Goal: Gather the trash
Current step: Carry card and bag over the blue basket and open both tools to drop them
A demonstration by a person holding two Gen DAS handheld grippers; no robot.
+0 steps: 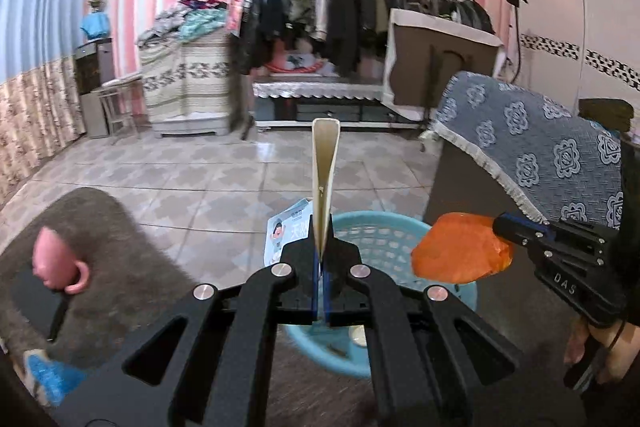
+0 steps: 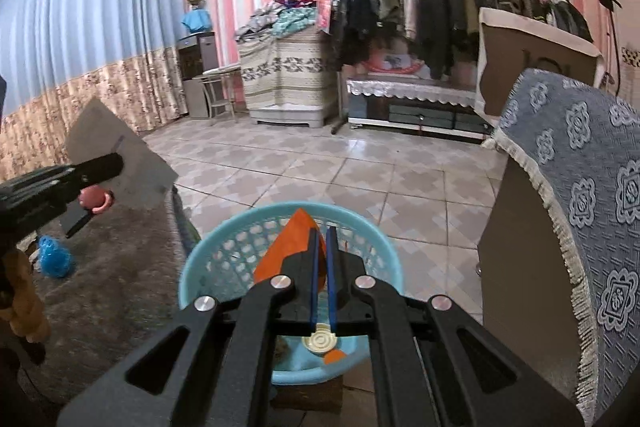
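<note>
My left gripper (image 1: 322, 251) is shut on a flat cardboard sheet (image 1: 325, 167), seen edge-on in its own view and as a grey panel (image 2: 128, 163) in the right wrist view. My right gripper (image 2: 322, 231) is shut on an orange wrapper (image 2: 288, 251), which hangs over the light blue trash basket (image 2: 216, 251). In the left wrist view the right gripper (image 1: 498, 225) holds the orange wrapper (image 1: 460, 251) above the right rim of the basket (image 1: 384, 227). A printed packet (image 1: 286, 231) leans in the basket, and a round lid (image 2: 319, 341) lies on its bottom.
A brown rug (image 1: 128, 227) on the left carries a pink toy (image 1: 56, 263) and a blue crumpled item (image 1: 52, 379). A seat with a blue patterned cover (image 1: 540, 155) stands close on the right. Tiled floor (image 1: 208, 171) stretches ahead to a clothes rack (image 1: 360, 7).
</note>
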